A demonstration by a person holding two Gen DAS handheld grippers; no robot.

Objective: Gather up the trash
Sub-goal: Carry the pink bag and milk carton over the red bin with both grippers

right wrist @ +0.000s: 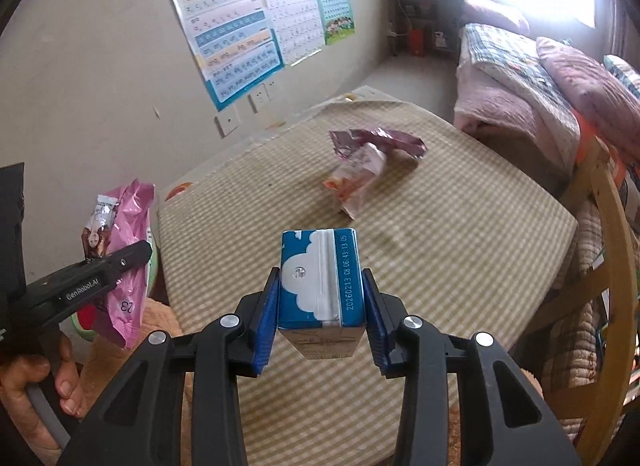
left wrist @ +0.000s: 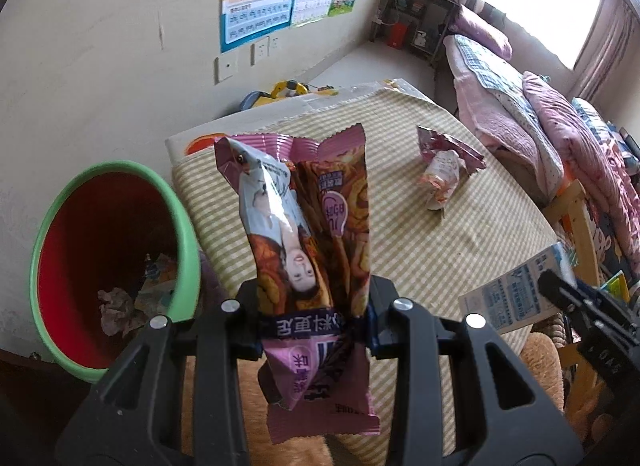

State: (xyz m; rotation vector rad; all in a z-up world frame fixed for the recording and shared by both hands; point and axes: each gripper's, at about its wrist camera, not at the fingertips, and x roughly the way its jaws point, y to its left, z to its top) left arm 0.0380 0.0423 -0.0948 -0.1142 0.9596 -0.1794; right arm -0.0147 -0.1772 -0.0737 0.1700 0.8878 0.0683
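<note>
Left claw [left wrist: 312,330] pinches a crumpled pink snack wrapper [left wrist: 308,225]; right claw [right wrist: 320,326] clamps a blue-and-white carton [right wrist: 320,282].

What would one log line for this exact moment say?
left gripper: shut on snack bag | right gripper: shut on milk carton | crumpled wrapper: on table | bin: beside table

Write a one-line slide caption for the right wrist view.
Right gripper clamps a blue milk carton above the checked table; a crumpled wrapper remains.
</note>
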